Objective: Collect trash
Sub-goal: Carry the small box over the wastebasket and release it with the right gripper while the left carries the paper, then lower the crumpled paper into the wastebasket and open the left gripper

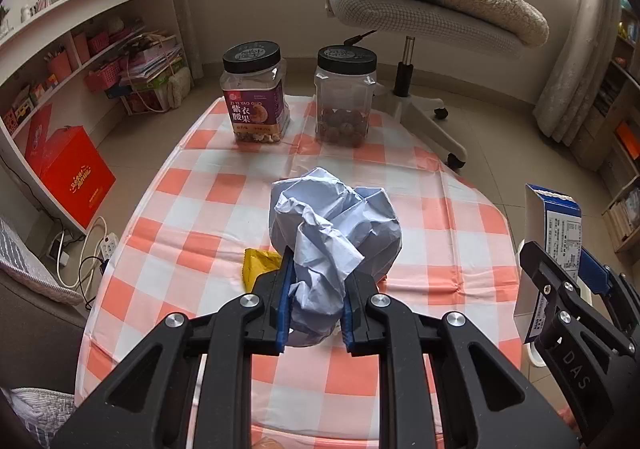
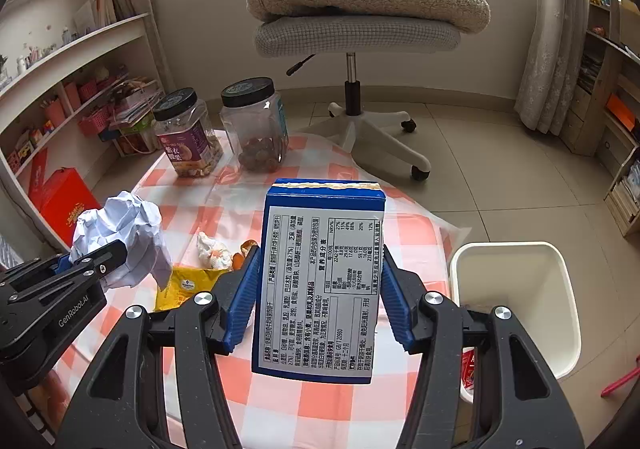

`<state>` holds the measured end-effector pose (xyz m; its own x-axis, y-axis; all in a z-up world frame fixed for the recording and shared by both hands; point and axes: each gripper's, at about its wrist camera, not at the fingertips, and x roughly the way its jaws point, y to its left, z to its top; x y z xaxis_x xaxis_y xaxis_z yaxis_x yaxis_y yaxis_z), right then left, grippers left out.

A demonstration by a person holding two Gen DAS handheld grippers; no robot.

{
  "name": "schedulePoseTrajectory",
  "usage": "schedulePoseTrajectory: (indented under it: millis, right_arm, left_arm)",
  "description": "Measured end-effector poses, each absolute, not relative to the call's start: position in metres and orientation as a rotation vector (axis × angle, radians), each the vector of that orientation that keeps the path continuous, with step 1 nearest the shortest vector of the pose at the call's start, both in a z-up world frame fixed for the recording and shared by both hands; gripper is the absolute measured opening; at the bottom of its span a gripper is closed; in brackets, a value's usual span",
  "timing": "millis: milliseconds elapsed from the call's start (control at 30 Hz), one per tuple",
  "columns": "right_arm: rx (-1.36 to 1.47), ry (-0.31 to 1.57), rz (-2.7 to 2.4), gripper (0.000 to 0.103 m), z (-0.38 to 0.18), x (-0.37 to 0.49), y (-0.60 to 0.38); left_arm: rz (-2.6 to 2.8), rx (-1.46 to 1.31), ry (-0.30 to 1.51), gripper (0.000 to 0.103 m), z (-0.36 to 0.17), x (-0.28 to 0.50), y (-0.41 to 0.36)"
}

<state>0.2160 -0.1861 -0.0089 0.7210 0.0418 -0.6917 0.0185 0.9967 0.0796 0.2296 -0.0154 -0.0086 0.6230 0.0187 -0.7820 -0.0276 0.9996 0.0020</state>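
My left gripper (image 1: 314, 299) pinches the light, squashy crumpled paper (image 1: 334, 225) nearly shut; my right gripper (image 2: 318, 289), half-open, clamps the stiff, light blue carton (image 2: 320, 273) by its sides, white bin (image 2: 516, 269) at three o'clock.

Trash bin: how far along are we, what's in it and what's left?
The white bin already holds a red wrapper. In hand: left gripper grips crumpled paper, right gripper the blue box. Left on the table: yellow packet, tissue wad, orange peel.

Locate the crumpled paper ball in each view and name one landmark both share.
Left wrist: paper ball at centre, clamped in the left gripper.
Right wrist: paper ball at the left edge, in that same gripper.
Shared landmark: purple-labelled jar.
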Motion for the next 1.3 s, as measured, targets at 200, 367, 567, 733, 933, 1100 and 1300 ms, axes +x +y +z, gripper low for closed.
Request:
schedulePoseTrajectory:
  millis: [200, 367, 567, 733, 933, 1100, 1300]
  right_arm:
    - [0.079, 0.763, -0.029, 0.053, -0.009, 0.211, -0.205]
    - [0.079, 0.765, -0.07, 0.053, -0.01, 0.207, -0.227]
    - [0.088, 0.765, -0.136, 0.053, -0.008, 0.201, -0.263]
    - [0.116, 0.77, -0.215, 0.053, -0.008, 0.193, -0.302]
    - [0.17, 0.774, -0.327, 0.062, -0.009, 0.183, -0.354]
    - [0.211, 0.745, -0.438, 0.087, -0.005, 0.168, -0.395]
    - [0.25, 0.742, -0.521, 0.09, -0.007, 0.152, -0.437]
  left_arm:
    - [-0.003, 0.004, 0.895, 0.019, -0.01, 0.23, -0.034]
    - [-0.03, 0.017, 0.894, 0.019, -0.011, 0.23, -0.051]
    - [-0.076, 0.029, 0.894, 0.019, -0.012, 0.229, -0.078]
    - [-0.131, 0.035, 0.891, 0.019, -0.013, 0.226, -0.107]
    - [-0.231, 0.056, 0.868, 0.019, -0.011, 0.22, -0.151]
    - [-0.31, 0.069, 0.867, 0.019, -0.016, 0.217, -0.188]
    - [-0.373, 0.081, 0.906, 0.019, -0.032, 0.215, -0.23]
